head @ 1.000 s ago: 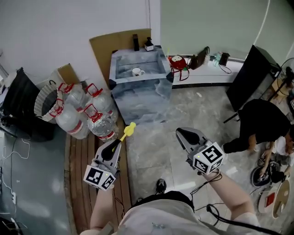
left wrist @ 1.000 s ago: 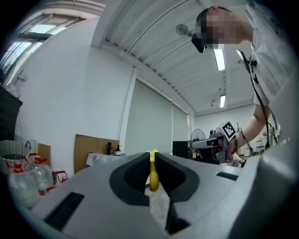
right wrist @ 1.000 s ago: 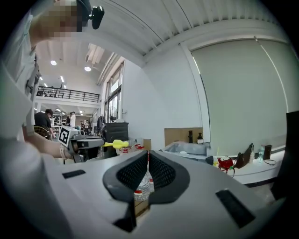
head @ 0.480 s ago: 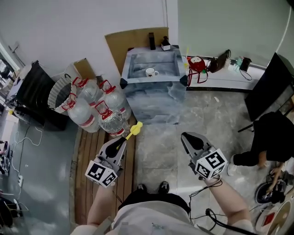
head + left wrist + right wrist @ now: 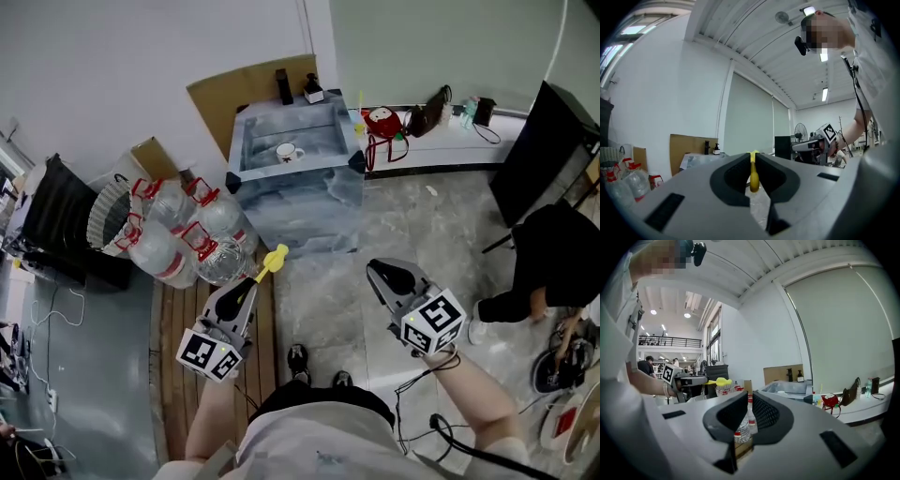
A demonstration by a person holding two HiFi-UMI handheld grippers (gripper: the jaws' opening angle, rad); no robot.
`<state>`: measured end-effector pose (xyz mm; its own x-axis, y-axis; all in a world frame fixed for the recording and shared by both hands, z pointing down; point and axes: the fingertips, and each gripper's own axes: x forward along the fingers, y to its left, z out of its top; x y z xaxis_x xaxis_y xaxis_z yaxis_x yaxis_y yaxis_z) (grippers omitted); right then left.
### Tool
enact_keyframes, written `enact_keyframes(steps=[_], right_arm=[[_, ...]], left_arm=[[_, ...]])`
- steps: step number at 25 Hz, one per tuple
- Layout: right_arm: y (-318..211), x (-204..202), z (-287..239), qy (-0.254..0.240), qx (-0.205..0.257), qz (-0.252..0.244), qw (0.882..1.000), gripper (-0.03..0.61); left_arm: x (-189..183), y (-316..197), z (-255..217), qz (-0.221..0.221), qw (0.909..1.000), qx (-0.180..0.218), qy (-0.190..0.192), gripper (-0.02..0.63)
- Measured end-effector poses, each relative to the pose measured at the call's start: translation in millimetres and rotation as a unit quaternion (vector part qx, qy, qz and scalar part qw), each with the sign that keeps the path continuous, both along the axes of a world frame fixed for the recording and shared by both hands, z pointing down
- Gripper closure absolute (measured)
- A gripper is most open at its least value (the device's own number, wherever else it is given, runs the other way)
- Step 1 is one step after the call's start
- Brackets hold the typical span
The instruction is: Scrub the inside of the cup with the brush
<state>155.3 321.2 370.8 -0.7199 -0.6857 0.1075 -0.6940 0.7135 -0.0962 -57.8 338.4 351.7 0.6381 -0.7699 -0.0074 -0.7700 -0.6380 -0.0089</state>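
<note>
Cup [image 5: 286,151], white, sits in the sink [image 5: 309,202] by the far wall, well apart from both claws. Since a second ago the person has stepped and the view has swung, yet the sink looks no nearer and the grips are unchanged. Left claw [image 5: 247,285] is clamped on the yellow brush [image 5: 270,262], its head pointing toward the sink. Right claw [image 5: 377,271] is closed, with nothing in it. Judged: approach only, scrubbing not begun. Writing: none legible; the cubes carry only square markers, and red labels on the bottles [image 5: 187,234] are too small to read.
</note>
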Motion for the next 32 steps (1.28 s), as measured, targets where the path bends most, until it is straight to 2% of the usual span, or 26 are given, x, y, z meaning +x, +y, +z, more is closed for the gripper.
enact_keyframes(steps=[5,10,27,32], right_arm=[[-21.1,-8.0,4.2,0.016,-0.005,0.014,1.000,0.556],[-48.3,-33.2,0.7,0.027,-0.007,0.017,0.999,0.474],[-133.6,-111.9,3.1,0.060,-0.024,0.031,0.997,0.387],[-150.3,-131.2,3.3,0.069,-0.027,0.043,0.996,0.375]], left_arm=[[-6.9,-26.7,10.1,0.020,0.9998,-0.005,0.007,0.578],[-27.3,-62.7,12.4,0.039,0.9992,-0.007,0.011,0.578],[-101.0,-163.3,26.1,0.068,0.9971,-0.012,0.032,0.578],[-118.0,-183.6,26.9,0.077,0.9968,0.000,0.019,0.578]])
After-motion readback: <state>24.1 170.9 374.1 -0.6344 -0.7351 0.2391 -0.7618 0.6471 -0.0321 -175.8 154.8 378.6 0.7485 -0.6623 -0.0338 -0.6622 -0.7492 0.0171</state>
